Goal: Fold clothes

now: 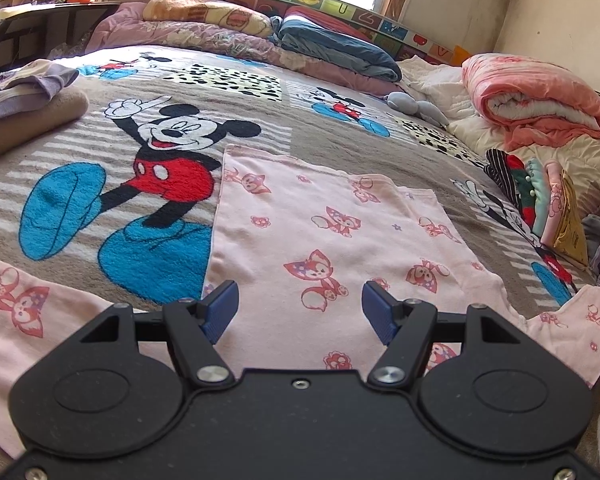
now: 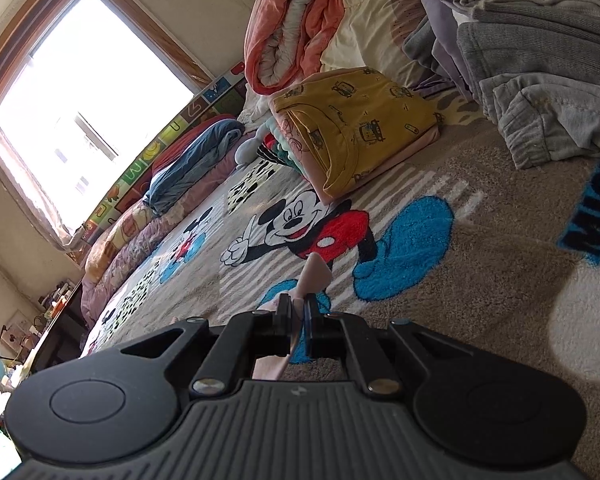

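Pink shirt [image 1: 320, 240] under left gripper [image 1: 300, 306] (agape)

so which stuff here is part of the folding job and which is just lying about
In the job: pink top, left gripper open over it, right gripper shut on pink cloth, folded stack.

Lying about: rolled quilts, plush toy, grey clothes.

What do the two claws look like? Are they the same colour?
Nearly. The left claw is smooth matt black plastic with two round discs, silver screws and ribbed blue finger pads. The right claw is also black with discs and screws, but its body is ridged grey.
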Tool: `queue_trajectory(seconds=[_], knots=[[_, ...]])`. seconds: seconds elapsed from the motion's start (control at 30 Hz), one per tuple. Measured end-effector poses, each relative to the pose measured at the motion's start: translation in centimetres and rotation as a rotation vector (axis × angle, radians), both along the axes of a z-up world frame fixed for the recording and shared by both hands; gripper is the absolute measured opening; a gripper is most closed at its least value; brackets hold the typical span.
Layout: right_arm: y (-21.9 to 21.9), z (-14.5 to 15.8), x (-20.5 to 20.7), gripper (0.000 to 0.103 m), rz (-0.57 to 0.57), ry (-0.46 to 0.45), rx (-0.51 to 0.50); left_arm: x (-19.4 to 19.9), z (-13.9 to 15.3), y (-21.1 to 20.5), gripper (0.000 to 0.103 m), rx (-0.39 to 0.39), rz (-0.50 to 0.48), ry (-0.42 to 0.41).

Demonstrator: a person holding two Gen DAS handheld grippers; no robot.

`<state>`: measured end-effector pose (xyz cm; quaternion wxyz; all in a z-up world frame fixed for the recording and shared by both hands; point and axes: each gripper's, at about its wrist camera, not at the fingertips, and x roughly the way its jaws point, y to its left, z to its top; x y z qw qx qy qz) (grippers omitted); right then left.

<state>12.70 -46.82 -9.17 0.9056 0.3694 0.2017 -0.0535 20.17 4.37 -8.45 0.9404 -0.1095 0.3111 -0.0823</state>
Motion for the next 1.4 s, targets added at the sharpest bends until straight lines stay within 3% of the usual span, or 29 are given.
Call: queue_trajectory(seconds=[0.27, 0.47, 0.57, 0.63, 0.7, 0.83, 0.87, 0.9, 0.93, 0.97, 1.13, 1.27, 1.33, 1.4], knots=[[-0.4, -0.4, 0.2, 0.008, 0.005, 0.001, -0.012, 0.3, -0.5, -0.1, 0.067, 0.014, 0.008, 0.02], [-1.3, -3.6, -0.2, 0.008, -0.023, 0.092, 0.035, 0.3, -0.6, -0.4, 0.067, 0.028, 0.0, 0.022], [-1.8, -4.6, -0.5, 0.015, -0.042, 0.074, 0.101, 0.3, -0.7, -0.5, 0.067, 0.033, 0.0, 0.024], [-2.3, -5.1, -0.8, 0.036, -0.056, 0.039, 0.153, 0.3, -0.8, -0.6, 0.067, 0.037, 0.0, 0.025], [-2.5, -5.2, -0.7, 0.042, -0.058, 0.02, 0.157, 0.3, -0.9, -0.7, 0.067, 0.044, -0.001, 0.026], [-2.7, -5.3, 0.5, 0.041, -0.034, 0.025, 0.116, 0.4, -1.0, -0.9, 0.067, 0.058, -0.005, 0.027], [-2.5, -5.2, 0.8, 0.037, -0.02, 0.027, 0.097, 0.4, -1.1, -0.9, 0.067, 0.061, -0.006, 0.028], [-2.4, -5.1, 1.2, 0.017, -0.005, 0.029, 0.079, 0.4, -1.1, -1.0, 0.067, 0.065, -0.007, 0.029], [-2.1, -4.7, 1.4, 0.007, 0.004, 0.031, 0.038, 0.5, -1.2, -1.0, 0.067, 0.068, -0.008, 0.029], [-1.6, -4.2, 1.6, 0.006, 0.011, 0.034, -0.011, 0.5, -1.2, -1.0, 0.067, 0.071, -0.009, 0.03], [-0.4, -2.4, 2.6, 0.006, 0.063, 0.03, -0.204, 0.4, -1.2, -1.1, 0.067, 0.078, -0.013, 0.029], [-0.6, -2.6, 3.7, 0.006, 0.077, 0.095, -0.232, 0.4, -1.1, -1.3, 0.067, 0.093, -0.02, 0.023], [-0.7, -2.8, 3.6, 0.014, 0.038, 0.123, -0.231, 0.3, -1.1, -1.5, 0.067, 0.105, -0.024, 0.02], [-1.0, -2.7, 2.9, 0.033, -0.019, 0.115, -0.222, 0.2, -1.1, -1.7, 0.067, 0.117, -0.028, 0.017]])
